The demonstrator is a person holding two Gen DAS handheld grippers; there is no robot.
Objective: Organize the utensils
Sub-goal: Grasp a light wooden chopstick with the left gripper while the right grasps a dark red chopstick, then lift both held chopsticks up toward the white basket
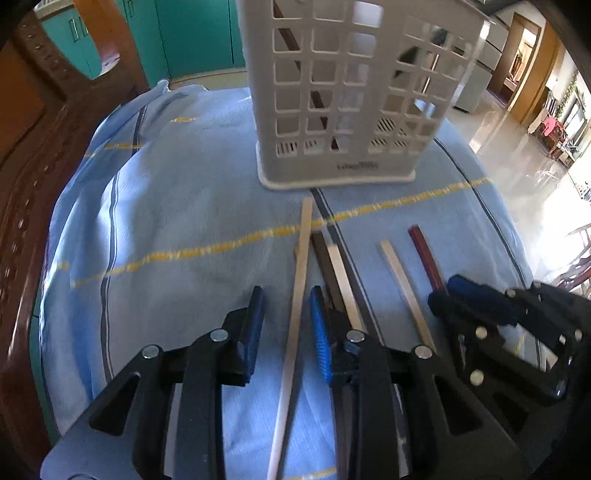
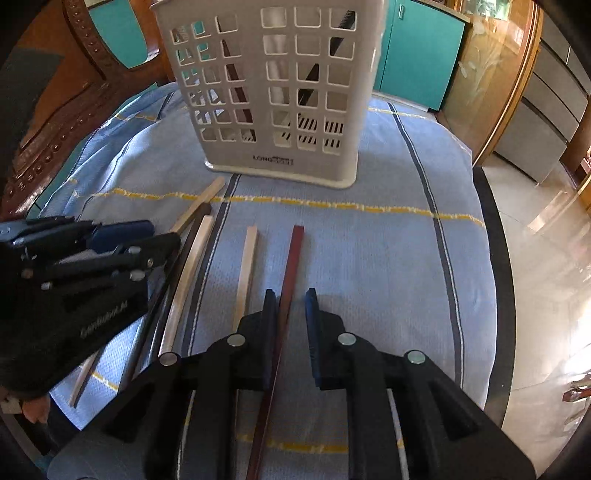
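Several chopsticks lie on a blue striped cloth (image 1: pixel 177 206) in front of a white slotted utensil basket (image 1: pixel 343 96), which also shows in the right wrist view (image 2: pixel 273 96) with some sticks standing inside. My left gripper (image 1: pixel 286 317) is open, its fingers astride a pale wooden chopstick (image 1: pixel 301 266). A dark chopstick (image 1: pixel 325 258) and two more pale ones lie to its right. My right gripper (image 2: pixel 290 310) is open, its fingers astride a dark red chopstick (image 2: pixel 291 258). A pale chopstick (image 2: pixel 246 266) lies just left of it.
A carved wooden chair back (image 1: pixel 40 155) stands at the left edge of the table. Teal cabinets (image 1: pixel 199 33) are behind the basket. The table's right edge (image 2: pixel 495 258) drops to a shiny floor. Each gripper shows in the other's view, the left gripper (image 2: pixel 92 251) and the right gripper (image 1: pixel 480 302).
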